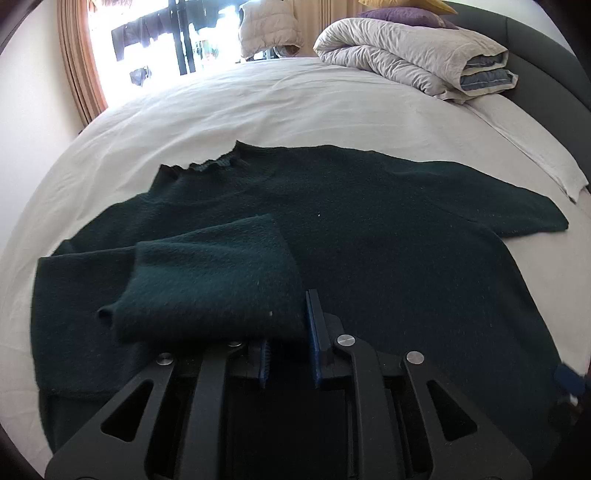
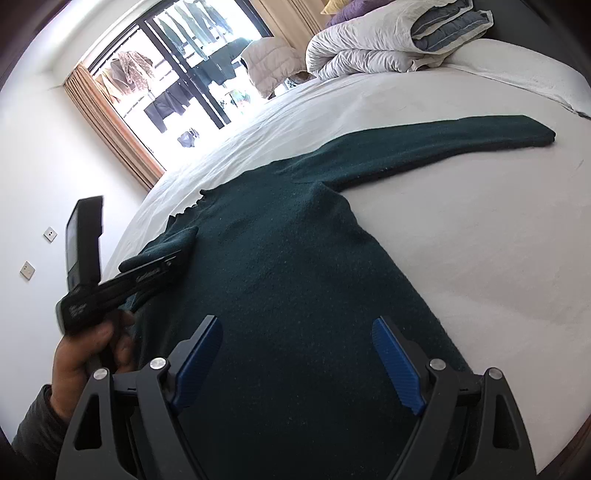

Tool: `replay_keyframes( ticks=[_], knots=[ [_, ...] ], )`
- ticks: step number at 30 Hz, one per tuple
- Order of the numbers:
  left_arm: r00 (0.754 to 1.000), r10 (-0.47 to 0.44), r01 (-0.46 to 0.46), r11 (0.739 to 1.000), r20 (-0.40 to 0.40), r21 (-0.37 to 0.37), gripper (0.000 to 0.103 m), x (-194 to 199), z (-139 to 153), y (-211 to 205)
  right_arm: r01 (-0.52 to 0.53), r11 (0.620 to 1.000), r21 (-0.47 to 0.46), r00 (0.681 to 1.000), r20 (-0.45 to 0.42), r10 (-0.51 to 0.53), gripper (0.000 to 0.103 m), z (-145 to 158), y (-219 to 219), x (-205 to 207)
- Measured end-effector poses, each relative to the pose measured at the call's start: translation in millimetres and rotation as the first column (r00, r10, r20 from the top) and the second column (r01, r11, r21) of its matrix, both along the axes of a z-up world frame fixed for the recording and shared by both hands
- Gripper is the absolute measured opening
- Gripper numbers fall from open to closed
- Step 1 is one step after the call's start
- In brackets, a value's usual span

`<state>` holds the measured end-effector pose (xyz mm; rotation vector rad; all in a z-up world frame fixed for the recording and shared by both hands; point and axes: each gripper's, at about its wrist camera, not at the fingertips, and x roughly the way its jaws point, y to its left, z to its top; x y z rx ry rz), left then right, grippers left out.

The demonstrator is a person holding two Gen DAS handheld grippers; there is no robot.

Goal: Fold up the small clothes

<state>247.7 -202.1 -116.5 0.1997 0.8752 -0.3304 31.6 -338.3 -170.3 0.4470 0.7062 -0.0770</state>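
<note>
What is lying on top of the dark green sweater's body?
One sleeve is folded across the sweater body, its cuff end at the left claw. The other sleeve stretches out on the bed sheet. What the folded sleeve covers is hidden.

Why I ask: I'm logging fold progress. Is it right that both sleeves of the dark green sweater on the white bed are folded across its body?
Not quite: only one sleeve is folded across the sweater. The right wrist view shows the other sleeve stretched out on the bed.

A dark green sweater [image 1: 369, 240] lies on the white bed [image 1: 258, 103]; beyond the sweater, a grey quilt [image 1: 406, 48] and purple pillow [image 1: 399, 15]. Fingers [image 2: 395, 363] carry blue pads.
</note>
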Motion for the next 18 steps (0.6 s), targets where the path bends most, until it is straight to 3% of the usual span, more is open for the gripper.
replay_keyframes(
  ticks=[2,3,4,6,9,11,13,15,18],
  knots=[
    [1.0,0.016,-0.015,0.999,0.017,-0.032,0.041,-16,19,26,-0.014,1.0,-0.015,1.0,-0.002,0.014,0.086,4,4,9],
    [0.999,0.032,-0.03,0.998,0.036,-0.061,0.072,-24,25,36,-0.024,0.999,-0.024,1.0,-0.005,0.024,0.086,6,6,16],
    [0.995,0.046,-0.039,0.996,0.083,-0.084,0.092,-34,38,51,-0.034,0.999,-0.032,0.999,-0.005,0.034,0.086,7,10,22],
    [0.985,0.018,0.0,0.995,0.174,-0.102,0.095,-50,52,58,-0.057,0.997,-0.048,0.998,-0.002,0.057,0.086,9,19,35],
    [0.978,-0.056,0.081,0.989,0.201,-0.122,0.095,-58,63,60,-0.09,0.993,-0.079,0.996,0.002,0.09,0.086,13,34,51],
    [0.967,-0.009,0.073,0.967,0.256,-0.242,0.095,-64,80,90,-0.123,0.984,-0.131,0.992,0.003,0.124,0.086,17,48,62],
    [0.958,0.115,-0.011,0.93,0.261,-0.368,0.095,-65,87,134,-0.184,0.957,-0.226,0.982,0.0,0.189,0.086,22,70,73],
    [0.952,0.23,-0.122,0.889,0.201,-0.441,0.095,-54,77,177,-0.254,0.901,-0.352,0.963,-0.003,0.271,0.086,26,98,84],
    [0.93,0.353,-0.288,0.871,0.099,-0.398,0.095,-26,54,223,-0.331,0.769,-0.547,0.927,-0.035,0.374,0.086,29,146,99]
  ],
)
